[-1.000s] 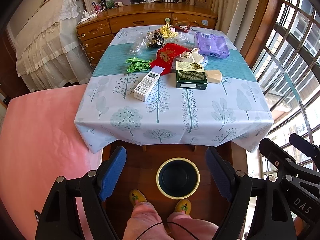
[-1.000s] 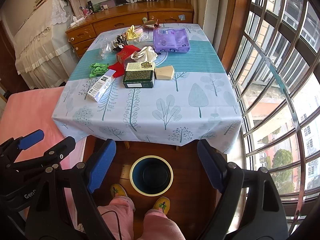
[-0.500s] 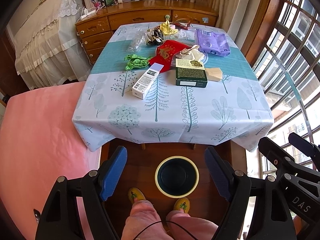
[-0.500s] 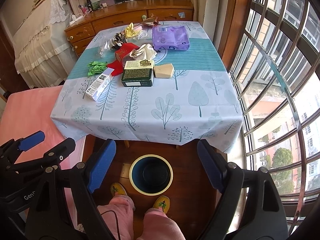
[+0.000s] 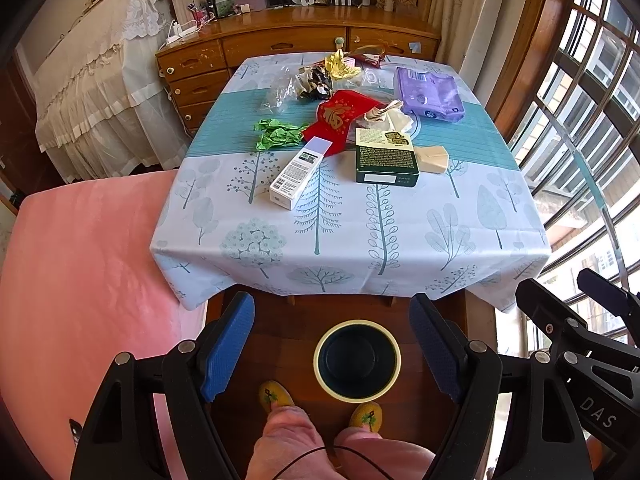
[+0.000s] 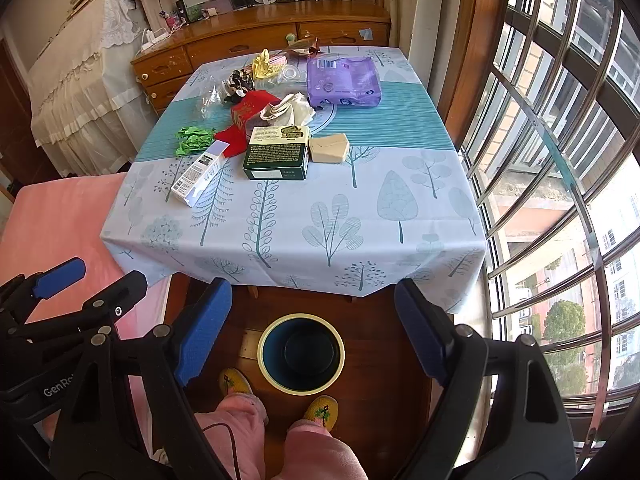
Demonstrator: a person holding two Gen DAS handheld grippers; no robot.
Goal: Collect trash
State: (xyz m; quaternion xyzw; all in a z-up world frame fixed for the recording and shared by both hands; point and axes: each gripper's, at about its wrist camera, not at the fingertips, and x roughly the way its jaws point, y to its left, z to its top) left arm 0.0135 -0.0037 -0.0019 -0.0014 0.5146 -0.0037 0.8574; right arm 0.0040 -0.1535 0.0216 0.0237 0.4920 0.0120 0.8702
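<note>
We see the desk under a pale blue tree-print cloth (image 5: 400,236) strewn with trash (dark green cardboard box (image 5: 386,156), white carton (image 5: 298,174), crumpled green paper (image 5: 278,134)); cream-rimmed round bin (image 5: 357,360) on the floor. Left gripper (image 5: 332,352) and right gripper (image 6: 312,336) jaws wide apart, holding nothing.

The bottom edge is cutting off the person's pink legs (image 5: 304,444); the dark green box (image 6: 277,153) is hiding part of the red packet (image 6: 244,120); its print is too small to read.
</note>
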